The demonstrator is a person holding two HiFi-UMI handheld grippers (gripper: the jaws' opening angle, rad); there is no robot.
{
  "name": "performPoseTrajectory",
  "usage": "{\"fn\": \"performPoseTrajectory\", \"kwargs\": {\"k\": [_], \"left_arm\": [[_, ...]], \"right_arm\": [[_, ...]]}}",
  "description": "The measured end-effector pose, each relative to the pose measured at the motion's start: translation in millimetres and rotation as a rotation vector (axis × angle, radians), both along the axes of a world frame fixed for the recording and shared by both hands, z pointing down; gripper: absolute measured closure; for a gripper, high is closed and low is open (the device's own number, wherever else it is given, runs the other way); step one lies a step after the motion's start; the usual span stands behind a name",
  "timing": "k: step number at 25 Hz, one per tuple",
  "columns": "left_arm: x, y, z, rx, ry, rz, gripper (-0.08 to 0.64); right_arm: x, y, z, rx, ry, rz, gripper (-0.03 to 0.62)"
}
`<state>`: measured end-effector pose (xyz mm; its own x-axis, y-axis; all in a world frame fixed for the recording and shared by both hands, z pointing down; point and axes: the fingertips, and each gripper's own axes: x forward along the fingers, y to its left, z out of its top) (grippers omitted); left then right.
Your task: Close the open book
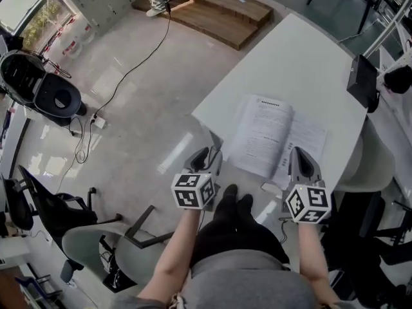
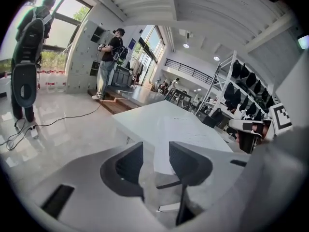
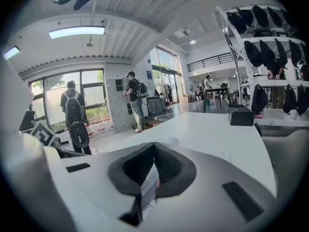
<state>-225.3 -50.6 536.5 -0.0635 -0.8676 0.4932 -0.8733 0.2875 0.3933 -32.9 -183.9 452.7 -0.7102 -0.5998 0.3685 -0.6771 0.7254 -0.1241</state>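
Head view: the open book (image 1: pixel 273 134) lies flat near the front edge of the white bench (image 1: pixel 302 56). I can see lines of print on its pages, but they are too small for me to read. My left gripper (image 1: pixel 207 152) hangs just off the bench's near left corner, beside the book, with the forearm stretched forward. My right gripper (image 1: pixel 299 152) reaches the book's near right corner.

Left gripper view: the left gripper (image 2: pixel 155 161) has its jaws wide apart with nothing between them, and it looks slightly downward across the bench (image 2: pixel 164 122).

Right gripper view: the right gripper (image 3: pixel 153 151) has its jaws pinched on a printed page (image 3: pixel 147 187), which I see edge-on. I cannot read its lettering.
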Motion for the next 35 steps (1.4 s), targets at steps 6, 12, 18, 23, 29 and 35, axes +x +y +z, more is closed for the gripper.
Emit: {"fn": "performPoseTrajectory", "kwargs": {"k": [6, 12, 18, 23, 29, 35], "left_arm": [[13, 17, 13, -0.018, 0.075, -0.042, 0.400], [33, 27, 29, -0.040, 0.159, -0.054, 0.390], [53, 21, 36, -0.013, 0.305, -0.068, 0.382], [58, 13, 39, 0.024, 0.422, -0.098, 0.379], [58, 5, 43, 0.049, 0.528, -0.136, 0.379], [57, -9, 42, 0.085, 0.621, -0.154, 0.379]], "right_arm": [[-5, 7, 10, -0.022, 0.018, -0.046, 0.588], [-5, 12, 17, -0.034, 0.039, -0.077, 0.588], [-1, 12, 23, -0.046, 0.054, -0.088, 0.588], [1, 12, 26, -0.049, 0.058, -0.092, 0.588], [5, 11, 30, -0.056, 0.069, -0.091, 0.588], [8, 9, 34, -0.059, 0.076, -0.088, 0.588]]}}
